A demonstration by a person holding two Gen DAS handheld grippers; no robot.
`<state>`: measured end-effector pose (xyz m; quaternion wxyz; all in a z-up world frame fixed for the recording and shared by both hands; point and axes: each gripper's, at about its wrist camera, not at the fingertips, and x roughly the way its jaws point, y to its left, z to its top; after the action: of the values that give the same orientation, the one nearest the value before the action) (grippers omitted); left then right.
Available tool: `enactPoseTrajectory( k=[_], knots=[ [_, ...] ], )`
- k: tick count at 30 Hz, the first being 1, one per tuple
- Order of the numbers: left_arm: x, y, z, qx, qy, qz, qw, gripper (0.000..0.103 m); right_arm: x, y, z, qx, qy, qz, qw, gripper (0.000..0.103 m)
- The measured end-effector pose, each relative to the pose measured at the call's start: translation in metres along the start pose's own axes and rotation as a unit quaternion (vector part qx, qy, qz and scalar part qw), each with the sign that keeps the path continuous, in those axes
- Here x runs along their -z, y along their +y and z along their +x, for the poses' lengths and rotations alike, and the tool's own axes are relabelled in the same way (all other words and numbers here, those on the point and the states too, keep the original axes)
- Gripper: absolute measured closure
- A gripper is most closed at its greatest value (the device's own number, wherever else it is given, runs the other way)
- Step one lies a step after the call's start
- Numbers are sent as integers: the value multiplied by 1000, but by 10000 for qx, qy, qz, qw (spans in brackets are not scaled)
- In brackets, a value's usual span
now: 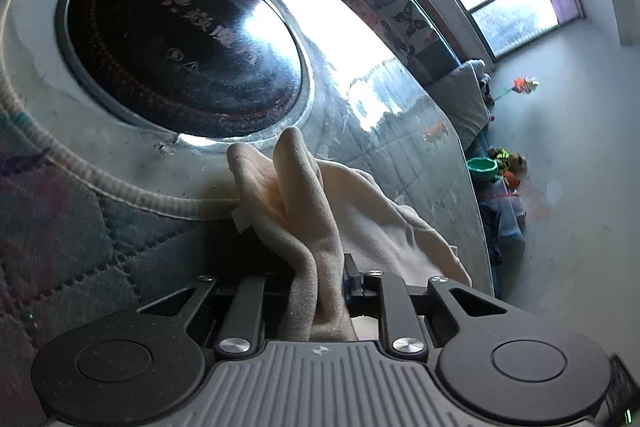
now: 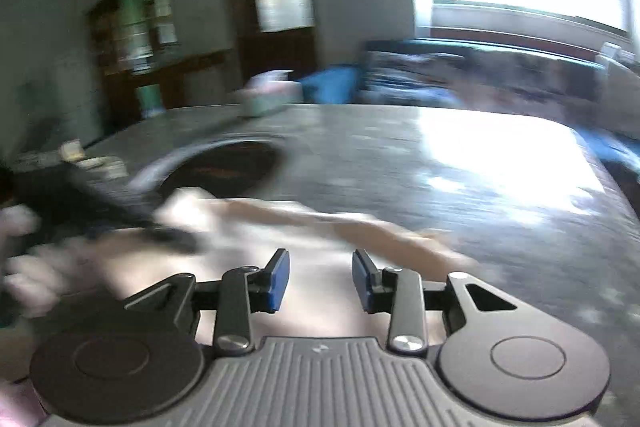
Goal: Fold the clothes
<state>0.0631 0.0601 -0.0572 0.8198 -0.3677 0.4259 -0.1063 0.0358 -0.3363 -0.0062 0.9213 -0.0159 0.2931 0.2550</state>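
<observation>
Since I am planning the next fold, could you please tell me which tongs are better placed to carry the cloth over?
The left tongs: they are already shut on the cream soft fabric garment. The right tongs are open and hold nothing, above the same garment on the grey glossy tabletop.

Right gripper (image 2: 320, 285) with blue pads parted, empty, above a blurred cream garment (image 2: 304, 223) on a glossy grey table (image 2: 460, 163) with a round dark inset (image 2: 228, 163)

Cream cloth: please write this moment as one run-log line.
left gripper: shut on cream cloth | right gripper: open, above cloth | surface: grey table
</observation>
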Motion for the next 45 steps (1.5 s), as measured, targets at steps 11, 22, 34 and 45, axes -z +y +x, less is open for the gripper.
enactPoseTrajectory(
  k=[11, 22, 34, 45],
  knots=[
    [1, -8, 0, -36, 37, 379, 9993, 78, 5, -63, 56, -145, 322, 708, 9969, 55],
    [-1, -24, 0, -302, -48, 995, 9946, 84, 0, -47, 44, -124, 126, 556, 9983, 92],
    [1, -96, 21, 132, 56, 1942, 9809, 87, -8, -57, -44, 701, -660, 464, 9943, 93],
    [19, -176, 86, 805, 660, 2315, 9673, 87, -9, -123, -97, 1865, -707, 579, 9782, 93]
  ],
)
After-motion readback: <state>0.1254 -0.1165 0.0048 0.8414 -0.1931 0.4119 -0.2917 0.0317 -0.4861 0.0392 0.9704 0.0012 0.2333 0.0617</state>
